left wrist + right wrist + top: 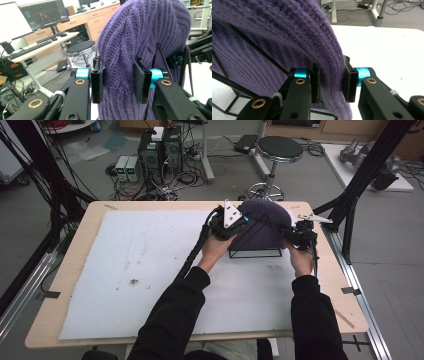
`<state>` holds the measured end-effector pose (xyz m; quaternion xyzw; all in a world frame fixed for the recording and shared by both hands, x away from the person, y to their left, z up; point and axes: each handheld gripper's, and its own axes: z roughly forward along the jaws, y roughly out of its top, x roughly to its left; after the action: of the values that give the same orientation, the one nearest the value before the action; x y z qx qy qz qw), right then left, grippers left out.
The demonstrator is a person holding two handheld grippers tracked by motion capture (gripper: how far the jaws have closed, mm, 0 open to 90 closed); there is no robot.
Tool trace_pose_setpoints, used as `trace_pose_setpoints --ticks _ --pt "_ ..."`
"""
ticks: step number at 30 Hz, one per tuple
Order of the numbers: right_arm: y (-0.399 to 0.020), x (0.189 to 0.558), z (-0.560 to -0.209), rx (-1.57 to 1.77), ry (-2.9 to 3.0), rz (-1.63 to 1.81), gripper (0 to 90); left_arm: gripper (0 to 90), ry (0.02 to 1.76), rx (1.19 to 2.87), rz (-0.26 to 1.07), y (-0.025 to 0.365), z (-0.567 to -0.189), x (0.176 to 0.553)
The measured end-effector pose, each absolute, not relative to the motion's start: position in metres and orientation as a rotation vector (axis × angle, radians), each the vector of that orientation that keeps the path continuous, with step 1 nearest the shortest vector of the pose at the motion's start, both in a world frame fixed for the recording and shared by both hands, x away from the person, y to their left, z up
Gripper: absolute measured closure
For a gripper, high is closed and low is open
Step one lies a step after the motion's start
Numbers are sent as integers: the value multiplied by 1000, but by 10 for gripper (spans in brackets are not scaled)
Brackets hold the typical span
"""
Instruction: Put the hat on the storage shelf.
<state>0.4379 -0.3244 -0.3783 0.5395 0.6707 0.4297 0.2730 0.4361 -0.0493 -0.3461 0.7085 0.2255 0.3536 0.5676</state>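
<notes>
A purple knit hat [262, 226] is draped over a black wire stand [255, 254] at the far middle of the white mat. My left gripper [239, 224] is at the hat's left side. In the left gripper view that gripper [118, 85] has a fold of the hat [142, 32] filling the gap between its pads, with a rod of the stand [160, 57] just right of it. My right gripper [292, 236] is at the hat's right side. In the right gripper view that gripper [331, 83] pinches the hat's lower edge [274, 30], and the stand's rods [249, 45] show beneath the knit.
The white foam mat [150, 270] covers most of the wooden table [80, 240]. A black metal frame [357, 190] rises at the table's right edge. Behind the table stand a stool [279, 149] and computer cases with cables [160, 155] on the floor.
</notes>
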Motion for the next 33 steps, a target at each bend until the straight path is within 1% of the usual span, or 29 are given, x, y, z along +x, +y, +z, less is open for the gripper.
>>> trace_pose_setpoints --ticks 6,8,10,13,17,18,21,25,30,33 --pt "-325 434 -375 1458 1775 1165 646 574 555 1662 828 -47 -346 437" --pt "-325 431 -373 1459 1752 1171 623 530 562 1658 812 -46 -345 436" --pt "-325 428 -370 1468 1731 1170 576 471 576 1654 793 -44 -344 436" --pt "-323 425 -368 1468 1713 1137 500 411 583 1646 780 -41 -342 435" --pt "-322 421 -365 1485 1697 1085 337 366 585 1633 782 -36 -341 433" --pt "-322 420 -365 1495 1696 1084 303 359 587 1630 779 -35 -342 432" --pt "-327 417 -364 1519 1688 1092 257 340 588 1628 781 -29 -342 431" --pt "-334 410 -362 1538 1652 1118 201 338 596 1623 789 -21 -340 429" --pt "-342 398 -358 1526 1569 1242 131 329 602 1618 809 -5 -335 423" --pt "-343 391 -353 1501 1536 1295 120 322 610 1605 826 7 -333 417"
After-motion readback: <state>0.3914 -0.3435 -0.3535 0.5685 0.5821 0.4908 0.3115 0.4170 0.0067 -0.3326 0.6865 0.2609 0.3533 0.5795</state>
